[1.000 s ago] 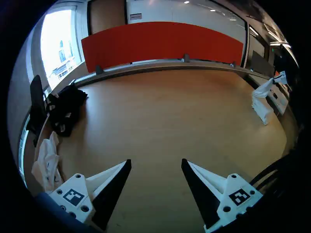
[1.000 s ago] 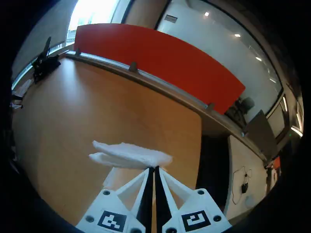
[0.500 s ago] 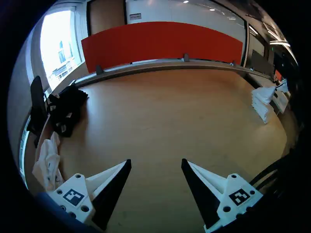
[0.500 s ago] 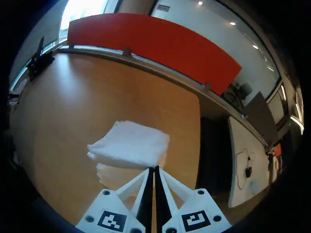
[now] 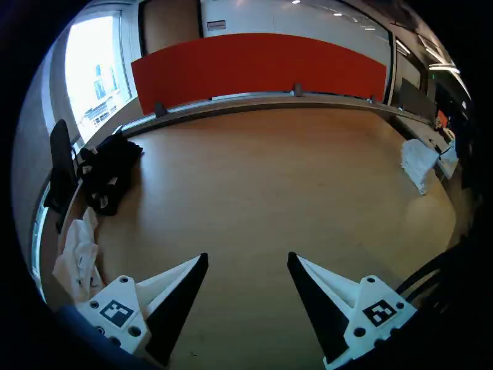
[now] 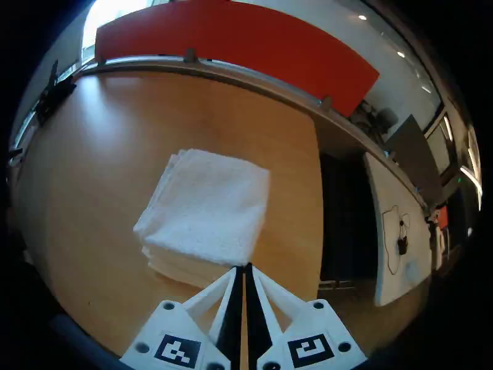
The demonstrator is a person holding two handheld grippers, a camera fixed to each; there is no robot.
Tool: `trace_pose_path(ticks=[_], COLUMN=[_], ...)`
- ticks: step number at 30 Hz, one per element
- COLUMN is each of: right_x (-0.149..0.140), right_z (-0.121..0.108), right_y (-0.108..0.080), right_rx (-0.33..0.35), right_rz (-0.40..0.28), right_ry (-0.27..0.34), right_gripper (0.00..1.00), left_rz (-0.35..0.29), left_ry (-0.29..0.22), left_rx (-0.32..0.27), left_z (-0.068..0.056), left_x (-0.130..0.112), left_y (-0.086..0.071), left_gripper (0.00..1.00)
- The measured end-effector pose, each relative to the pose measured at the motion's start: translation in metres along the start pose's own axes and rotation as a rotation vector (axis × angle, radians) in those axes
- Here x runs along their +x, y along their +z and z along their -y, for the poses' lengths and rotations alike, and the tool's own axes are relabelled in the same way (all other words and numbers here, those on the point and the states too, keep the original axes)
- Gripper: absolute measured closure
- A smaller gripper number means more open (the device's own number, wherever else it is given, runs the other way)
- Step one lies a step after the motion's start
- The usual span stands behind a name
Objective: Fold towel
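Now folded towel (image 6: 206,206) flat on table (image 6: 92,154) (right tongs (image 6: 244,266) pinching near edge).

No legible words or numbers; wordless square markers (image 5: 117,312) on left tool (image 5: 246,255) and right tool (image 6: 245,266)

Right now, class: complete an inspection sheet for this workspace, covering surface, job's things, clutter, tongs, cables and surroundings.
Surface: wooden table, mostly bare.
Job's things: folded white towel, flat near a table edge.
Clutter: black bag and white cloth at one edge.
Tongs: left tongs open over the table; right tongs shut on the towel's near edge.
Cables: black cable on a white desk.
Surroundings: red partition, window, chair.
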State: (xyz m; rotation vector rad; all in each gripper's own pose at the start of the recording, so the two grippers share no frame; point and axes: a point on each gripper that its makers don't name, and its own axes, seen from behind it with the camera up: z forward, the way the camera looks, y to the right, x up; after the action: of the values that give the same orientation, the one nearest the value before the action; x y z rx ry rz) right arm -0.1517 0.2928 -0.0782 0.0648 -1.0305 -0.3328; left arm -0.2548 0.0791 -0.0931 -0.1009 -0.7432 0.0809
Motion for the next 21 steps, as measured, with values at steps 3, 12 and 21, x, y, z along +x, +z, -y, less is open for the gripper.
trace_pose_path(ticks=[3,12,21], right_x=[-0.009,-0.024,-0.027], right_z=[-0.001,0.003,0.003], right_y=[0.005,0.017,0.025], right_rx=[-0.001,0.009,0.007], right_rz=[0.019,0.054,0.066], right_ry=[0.016,0.044,0.059], right_gripper=[0.96,0.96,0.96], left_rz=[0.001,0.006,0.007], left_ry=[0.003,0.009,0.008], left_rx=[0.001,0.006,0.01], left_z=[0.0,0.001,0.0], left_x=[0.0,0.0,0.0], left_y=[0.0,0.0,0.0], left_gripper=[0.04,0.04,0.04])
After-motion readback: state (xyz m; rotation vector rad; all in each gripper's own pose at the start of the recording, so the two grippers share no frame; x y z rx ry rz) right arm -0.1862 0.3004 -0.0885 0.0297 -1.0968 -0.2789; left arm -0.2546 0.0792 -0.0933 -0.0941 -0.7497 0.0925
